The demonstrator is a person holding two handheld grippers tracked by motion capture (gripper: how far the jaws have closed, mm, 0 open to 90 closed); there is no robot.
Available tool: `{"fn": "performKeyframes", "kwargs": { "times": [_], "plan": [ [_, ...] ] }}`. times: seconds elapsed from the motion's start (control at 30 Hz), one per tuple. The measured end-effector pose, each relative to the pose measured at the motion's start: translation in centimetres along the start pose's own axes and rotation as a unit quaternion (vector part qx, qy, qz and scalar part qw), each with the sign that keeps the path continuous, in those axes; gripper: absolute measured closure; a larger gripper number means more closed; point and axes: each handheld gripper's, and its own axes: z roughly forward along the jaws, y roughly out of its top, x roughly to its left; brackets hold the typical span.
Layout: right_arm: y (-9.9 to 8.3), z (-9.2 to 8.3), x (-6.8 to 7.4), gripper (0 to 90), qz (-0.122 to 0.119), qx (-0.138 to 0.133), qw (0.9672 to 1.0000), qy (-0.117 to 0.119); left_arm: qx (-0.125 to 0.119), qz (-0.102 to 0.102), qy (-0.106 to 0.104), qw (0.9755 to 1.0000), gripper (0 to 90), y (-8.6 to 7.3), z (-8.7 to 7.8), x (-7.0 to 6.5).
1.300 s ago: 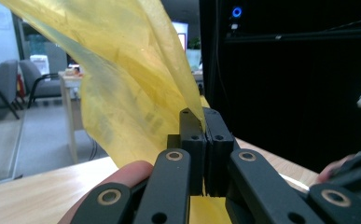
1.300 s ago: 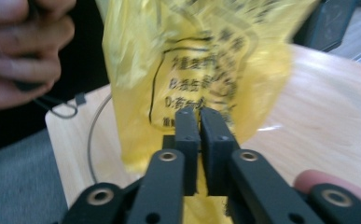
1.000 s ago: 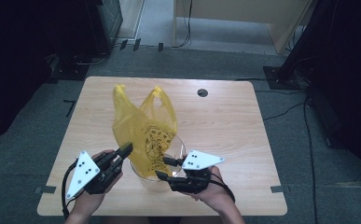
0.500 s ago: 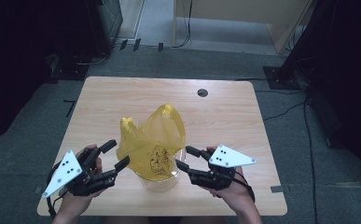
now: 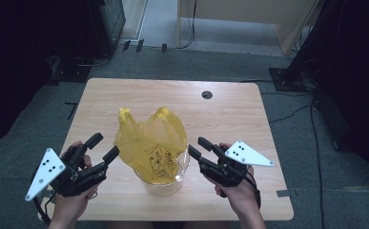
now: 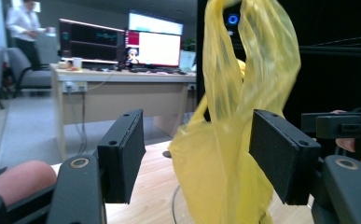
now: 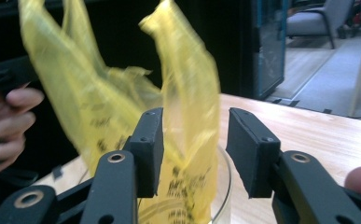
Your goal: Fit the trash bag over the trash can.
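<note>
The yellow bag [image 5: 151, 143] stands loosely in the clear glass container [image 5: 165, 183] on the table [image 5: 230, 119]. The left tool [image 5: 107, 147] has just released it; the right tool [image 5: 197, 147], closing slightly, grasps nothing. The light plastic (unsupported now) could slump out, or a careless approach could tip the container.

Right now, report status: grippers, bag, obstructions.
Left gripper open, right gripper open, both clear of the bag. Yellow bag stuffed in clear container, handles standing up. Nothing in the way on the table.
</note>
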Motion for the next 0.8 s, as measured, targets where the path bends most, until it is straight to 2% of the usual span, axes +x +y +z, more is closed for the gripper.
{"fn": "performKeyframes", "kwargs": {
  "times": [0.03,0.13,0.2,0.23,0.3,0.37,0.4,0.43,0.47,0.5,0.57,0.6,0.73,0.8],
  "plan": [
    [0.4,0.4,0.0,51.5,0.011,-0.008,0.9999,-0.009,-0.008,-0.008,0.008,0.9999,34.8,0.5,-0.1,0.0],
    [1.0,0.8,0.1,49.5,0.016,-0.011,0.9996,-0.019,-0.011,-0.015,0.017,0.9997,34.8,1.1,-0.2,-0.1],
    [1.6,1.2,0.4,48.5,0.005,-0.016,0.9994,-0.031,-0.008,-0.013,0.028,0.9995,34.8,1.7,-0.2,-0.5],
    [2.3,1.6,0.6,49.5,-0.004,-0.015,0.9992,-0.038,0.001,-0.008,0.048,0.9988,34.8,2.4,-0.2,-1.1],
    [2.5,1.7,0.8,49.5,-0.011,-0.014,0.9990,-0.040,0.002,-0.008,0.054,0.9985,34.8,2.7,-0.2,-1.3],
    [3.1,2.4,1.4,48.9,-0.029,-0.014,0.9984,-0.046,-0.002,-0.003,0.061,0.9981,34.8,3.5,-0.4,-2.1],
    [3.1,2.4,1.4,48.9,-0.029,-0.014,0.9984,-0.046,-0.002,0.001,0.065,0.9979,34.8,3.8,-0.5,-2.4],
    [3.3,2.8,1.7,47.2,-0.039,-0.016,0.9980,-0.048,-0.005,0.003,0.065,0.9979,34.8,4.2,-0.6,-2.7],
    [3.3,2.8,1.7,47.2,-0.039,-0.016,0.9980,-0.048,-0.008,0.002,0.058,0.9983,34.8,4.6,-0.7,-3.1],
    [3.5,3.3,1.9,44.4,-0.048,-0.018,0.9970,-0.058,-0.011,0.004,0.052,0.9986,34.7,5.1,-0.8,-3.8],
    [3.6,3.4,2.0,43.7,-0.049,-0.018,0.9967,-0.062,-0.011,0.005,0.050,0.9987,34.6,5.4,-0.8,-4.2],
    [3.8,3.9,2.0,41.7,-0.052,-0.018,0.9961,-0.068,-0.011,0.001,0.042,0.9990,34.2,5.8,-0.7,-5.1],
    [4.0,4.4,2.2,40.0,-0.057,-0.019,0.9955,-0.072,-0.003,0.004,0.042,0.9991,29.5,6.1,0.0,-6.9],
    [4.1,4.9,2.3,40.6,-0.058,-0.014,0.9956,-0.073,0.010,0.018,0.048,0.9986,26.1,6.1,1.0,-8.1]
  ]
}}
